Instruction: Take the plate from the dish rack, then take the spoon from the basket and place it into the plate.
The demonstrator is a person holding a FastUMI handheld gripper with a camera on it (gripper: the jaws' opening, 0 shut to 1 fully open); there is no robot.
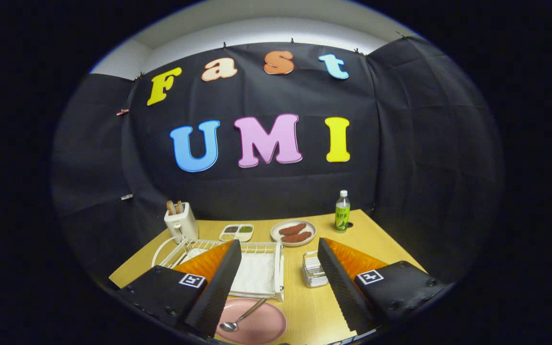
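1. The bench, a pale wood top, carries everything here; the dish rack serves as landmark for what follows.
2. The dish rack stands white and wire-sided beyond the fingers, a folded white cloth on its floor and no plate on the part that shows.
3. The hand-held gripper hangs above the bench with its fingers spread wide apart and nothing between them.
4. The plate, pink and round, lies flat on the bench just in front of the rack, close to the left finger.
5. The basket, a small wire one, sits just right of the rack.
6. The spoon rests inside the plate, its bowl on the side away from the rack, its handle running diagonally back toward the rack's near corner.
7. Judged from this layout, both steps look complete; what is left appears to be only drawing the gripper clear without nudging the plate.
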